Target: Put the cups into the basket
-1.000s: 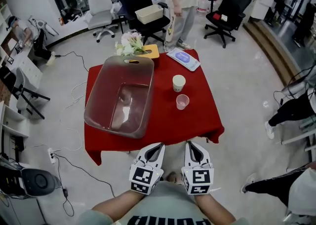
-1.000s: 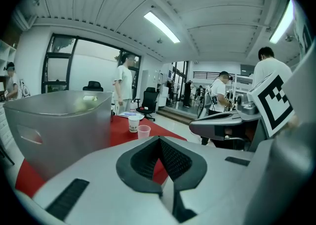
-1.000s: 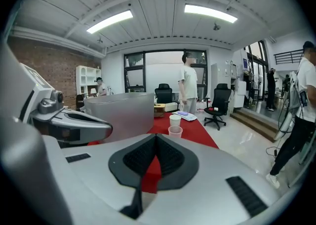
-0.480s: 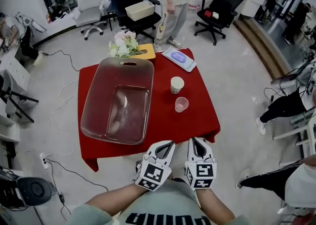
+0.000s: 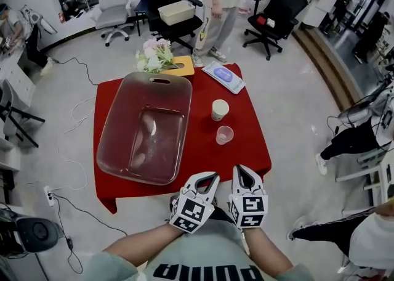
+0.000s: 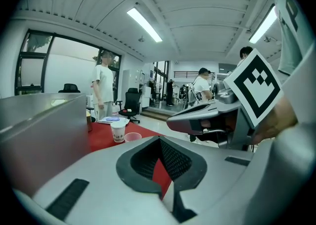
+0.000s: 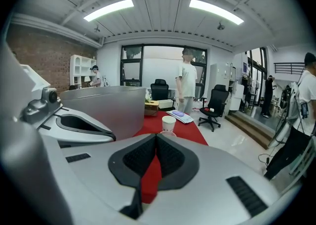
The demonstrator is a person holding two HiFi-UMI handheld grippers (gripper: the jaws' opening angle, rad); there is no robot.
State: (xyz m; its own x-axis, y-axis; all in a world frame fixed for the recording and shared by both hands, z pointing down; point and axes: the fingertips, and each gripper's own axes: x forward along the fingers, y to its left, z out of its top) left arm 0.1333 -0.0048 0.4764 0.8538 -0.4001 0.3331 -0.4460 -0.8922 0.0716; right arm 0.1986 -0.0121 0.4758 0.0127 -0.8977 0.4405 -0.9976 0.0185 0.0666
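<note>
Left gripper and right gripper are hanging side by side just off the near edge of the red-clothed table in the head view, both clenched on nothing. Ahead of the right one, the clear pinkish plastic cup is standing upright toward the near right corner. The white paper cup is standing just beyond it, the two apart. The translucent grey plastic basket is filling the table's left half. I am judging the main risk as this: going in with clenched jaws would be shoving the light clear cup over, or into the paper cup behind it.

From the left gripper view, the left gripper is showing its jaws meeting at the tips, with nothing between them. The paper cup and clear cup are sitting beyond, with the basket wall rising tall at the left. I am thinking a cup carried low could be catching that rim.

From the right gripper view, the right gripper is likewise pressed together and empty, lining up with the paper cup. The clear cup is only peeking over the jaws. Squeezing that thin cup hard would probably be crumpling it.
</note>
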